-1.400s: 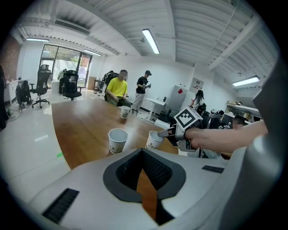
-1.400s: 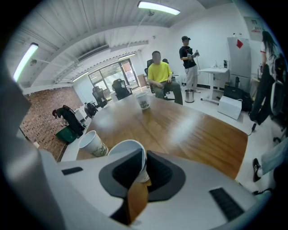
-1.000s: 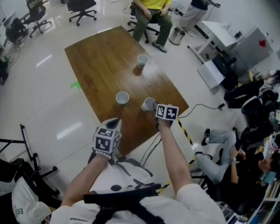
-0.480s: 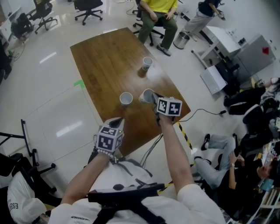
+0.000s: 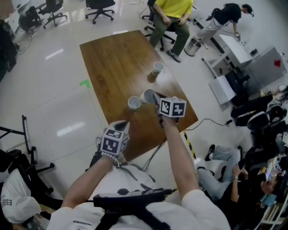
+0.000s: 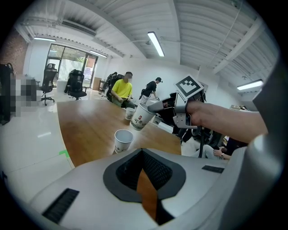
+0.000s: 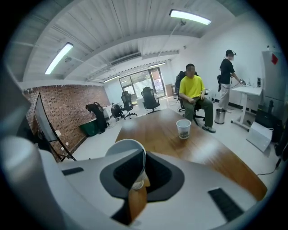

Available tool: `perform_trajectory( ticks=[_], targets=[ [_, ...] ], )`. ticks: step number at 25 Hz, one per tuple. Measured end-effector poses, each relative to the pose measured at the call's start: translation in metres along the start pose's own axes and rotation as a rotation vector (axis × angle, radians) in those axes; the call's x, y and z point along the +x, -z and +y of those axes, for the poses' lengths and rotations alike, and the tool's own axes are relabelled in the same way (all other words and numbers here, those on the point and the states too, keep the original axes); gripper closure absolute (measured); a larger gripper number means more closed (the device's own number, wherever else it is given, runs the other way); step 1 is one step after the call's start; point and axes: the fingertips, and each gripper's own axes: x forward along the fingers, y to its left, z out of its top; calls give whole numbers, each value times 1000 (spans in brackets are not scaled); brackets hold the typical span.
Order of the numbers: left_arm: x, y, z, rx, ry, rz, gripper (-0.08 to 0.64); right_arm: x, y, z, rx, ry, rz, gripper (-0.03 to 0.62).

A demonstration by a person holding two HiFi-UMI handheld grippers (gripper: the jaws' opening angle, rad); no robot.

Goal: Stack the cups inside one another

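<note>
right gripper [image 5: 156,97] is clamping on the held cup [image 5: 147,95], jaws pinching its wall at the rim; the right gripper view is showing the white rim sitting right in the jaw notch; held cup is hanging clear above the bench [image 5: 112,58], tilting on its side with its mouth facing the near cup [image 5: 134,103]; in the head view the two are lying just beside each other, but the left gripper view is showing the held cup higher up and behind, not touching; near cup is standing upright, mouth up, in the near half of the bench; far cup [image 5: 157,68] is standing upright well apart, further along the bench toward a person in a yellow shirt [image 5: 173,13] who is sitting on a chair past the far end; left gripper [image 5: 119,127] is hanging back over the near edge of the bench, jaws drawn together with only a thin slit of wood showing between them, gripping nothing; it is pointing toward the near cup, well short of it.
</note>
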Motion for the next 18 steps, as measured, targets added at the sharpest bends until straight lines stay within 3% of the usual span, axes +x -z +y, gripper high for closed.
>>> perform_trajectory(
  ticks=[9,18],
  targets=[
    [-5,0,17,-21,-22,-12,566,28,3,30,-36,-61,48,572],
    [-11,3,30,-41,-32,-6,566,46,17,42,-71,-69,110,572]
  ],
)
